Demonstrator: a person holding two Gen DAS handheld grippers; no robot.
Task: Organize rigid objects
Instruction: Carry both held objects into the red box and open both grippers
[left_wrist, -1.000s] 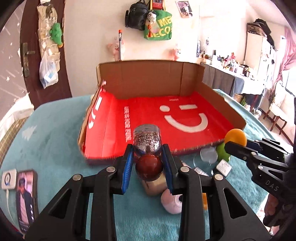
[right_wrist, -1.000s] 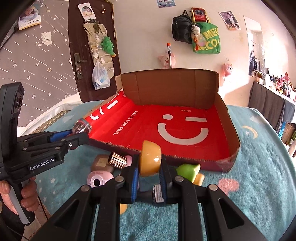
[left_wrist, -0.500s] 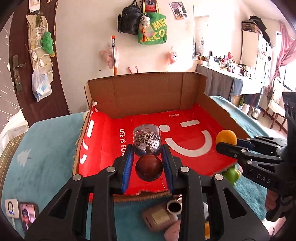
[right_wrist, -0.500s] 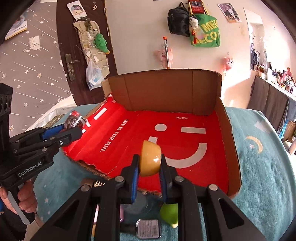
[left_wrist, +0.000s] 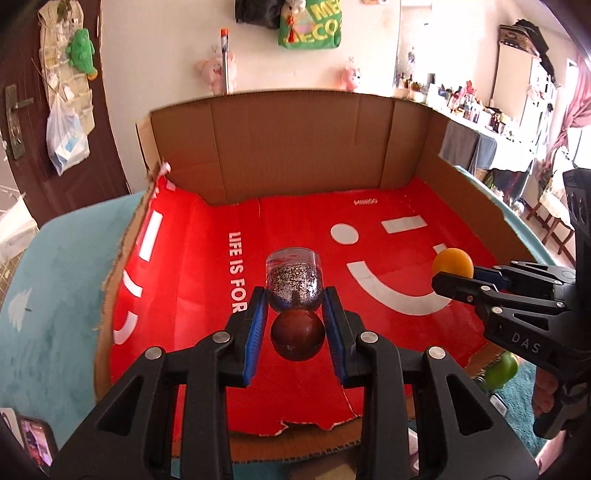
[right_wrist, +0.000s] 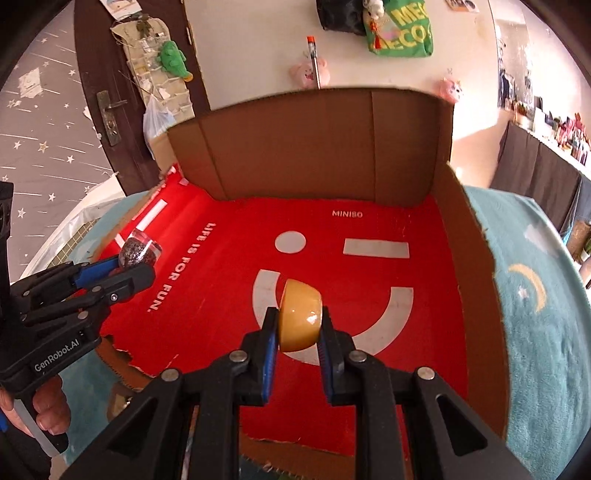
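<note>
In the left wrist view, the left gripper (left_wrist: 293, 317) is clamped on a glitter bottle (left_wrist: 292, 281) held over the red box (left_wrist: 192, 280) floor, while in the right wrist view, the right gripper (right_wrist: 295, 328) is clamped on a yellow bowl (right_wrist: 300, 314) above the box's smile print.

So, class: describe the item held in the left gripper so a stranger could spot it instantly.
Find the big cardboard box with the red smiley floor. Above its left half the left gripper is clamped on a small clear bottle of silver glitter with a dark red ball cap. The right gripper holds a plain yellow dome instead.
</note>
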